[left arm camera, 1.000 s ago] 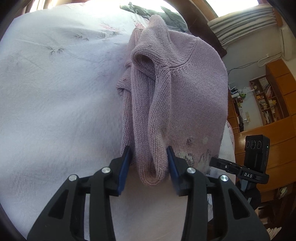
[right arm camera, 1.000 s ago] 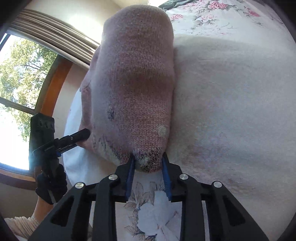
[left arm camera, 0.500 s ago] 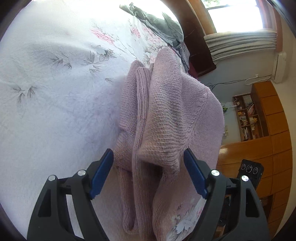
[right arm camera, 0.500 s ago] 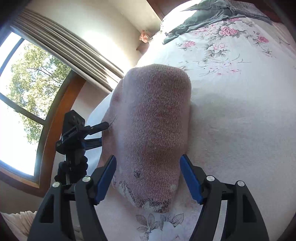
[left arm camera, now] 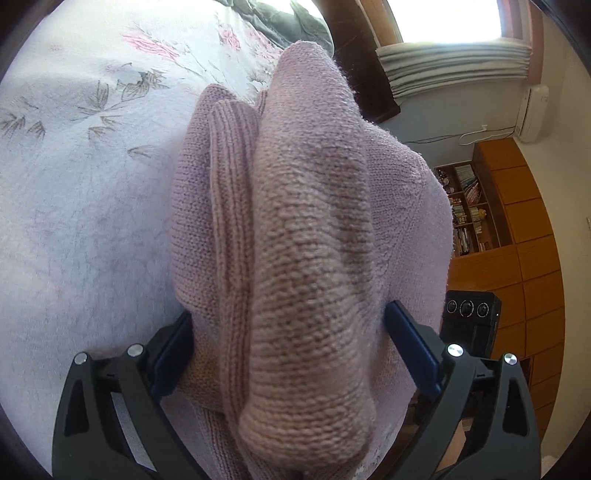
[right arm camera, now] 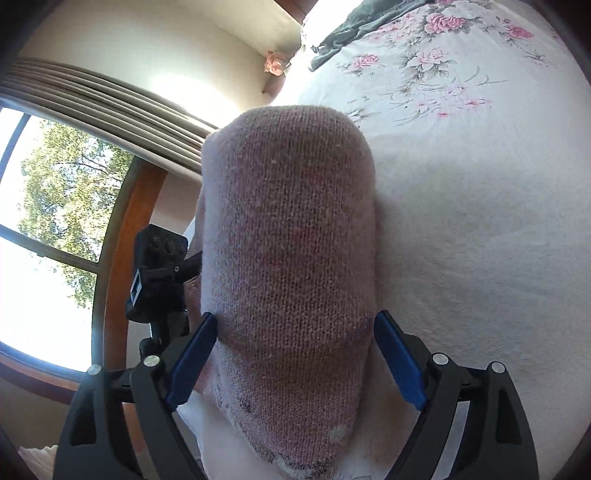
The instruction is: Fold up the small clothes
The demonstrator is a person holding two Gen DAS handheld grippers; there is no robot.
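Mauve knit sweater [left arm camera: 314,258]; white floral bedspread [right arm camera: 480,184]

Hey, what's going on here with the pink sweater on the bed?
A person is folding a pink knit sweater on a floral bedspread, using a handheld gripper in each hand. Both the left gripper and the right gripper are open, blue pads spread on either side of the bunched knit, neither clamping it. The sweater lies heaped in a thick fold on the bed. A dark green garment sits at the far end.
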